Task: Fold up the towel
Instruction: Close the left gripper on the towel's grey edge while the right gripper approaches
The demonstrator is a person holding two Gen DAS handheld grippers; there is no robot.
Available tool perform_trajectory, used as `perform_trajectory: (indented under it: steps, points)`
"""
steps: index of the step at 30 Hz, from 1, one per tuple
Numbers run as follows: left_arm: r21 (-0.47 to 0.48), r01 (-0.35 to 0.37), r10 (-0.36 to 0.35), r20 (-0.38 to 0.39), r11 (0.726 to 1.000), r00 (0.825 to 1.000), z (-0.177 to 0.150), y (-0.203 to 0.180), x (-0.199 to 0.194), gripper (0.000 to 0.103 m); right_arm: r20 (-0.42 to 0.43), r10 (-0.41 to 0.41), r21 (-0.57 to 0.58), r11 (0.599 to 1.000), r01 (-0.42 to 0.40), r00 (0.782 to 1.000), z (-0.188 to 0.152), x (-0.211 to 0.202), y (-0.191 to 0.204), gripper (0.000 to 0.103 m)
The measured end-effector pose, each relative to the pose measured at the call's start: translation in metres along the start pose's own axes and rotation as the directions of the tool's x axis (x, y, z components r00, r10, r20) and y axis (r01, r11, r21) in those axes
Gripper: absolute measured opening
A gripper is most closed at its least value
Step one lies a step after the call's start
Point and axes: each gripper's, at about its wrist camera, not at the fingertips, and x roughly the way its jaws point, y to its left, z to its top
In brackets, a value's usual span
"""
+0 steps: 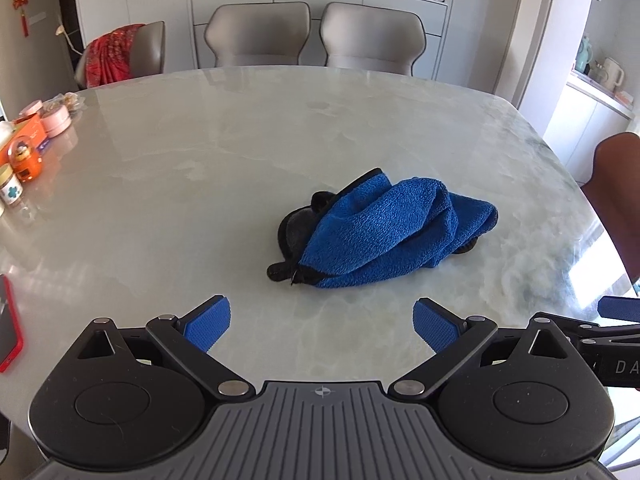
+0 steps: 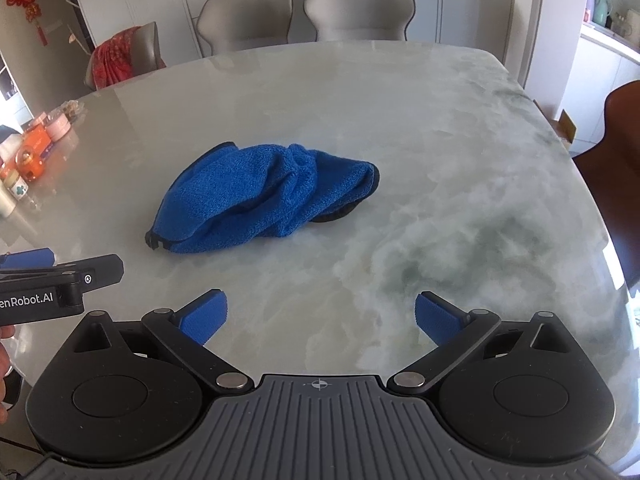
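Observation:
A blue towel (image 1: pixel 384 232) with a dark grey underside and black trim lies crumpled in a heap on the marble table (image 1: pixel 200 140). In the right wrist view the same towel (image 2: pixel 260 204) sits ahead and left of centre. My left gripper (image 1: pixel 322 324) hovers just short of the heap, open, with nothing between its blue pads. My right gripper (image 2: pixel 320 320) is open as well, empty, a little nearer than the towel and to its right. Each gripper shows at the edge of the other's view: the right gripper (image 1: pixel 616 312) and the left gripper (image 2: pixel 60 276).
Small jars, pink boxes and an orange toy (image 1: pixel 28 160) crowd the table's left edge, with a red phone (image 1: pixel 8 328) nearer. Grey chairs (image 1: pixel 316 36) stand at the far side, one draped with a red cloth (image 1: pixel 110 56). A brown chair (image 1: pixel 618 200) is at the right.

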Motion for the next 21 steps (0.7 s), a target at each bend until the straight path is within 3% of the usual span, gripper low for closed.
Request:
perform_trajectory:
  steps: [2, 9, 21]
  points:
    - [0.011, 0.039, -0.039, -0.022, 0.999, 0.999, 0.007, 0.002, 0.010, 0.100, -0.001, -0.014, -0.002, 1.000, 0.014, 1.000, 0.006, 0.003, 0.001, 0.102]
    - [-0.033, 0.072, -0.074, -0.067, 0.997, 0.995, 0.020, 0.012, 0.035, 0.100, 0.012, -0.038, 0.004, 0.999, 0.038, 0.999, 0.020, 0.016, 0.006, 0.102]
    - [-0.048, 0.054, -0.060, -0.114, 0.997, 0.992, 0.037, 0.020, 0.062, 0.100, -0.048, -0.067, -0.035, 0.997, 0.065, 0.997, 0.044, 0.044, 0.017, 0.102]
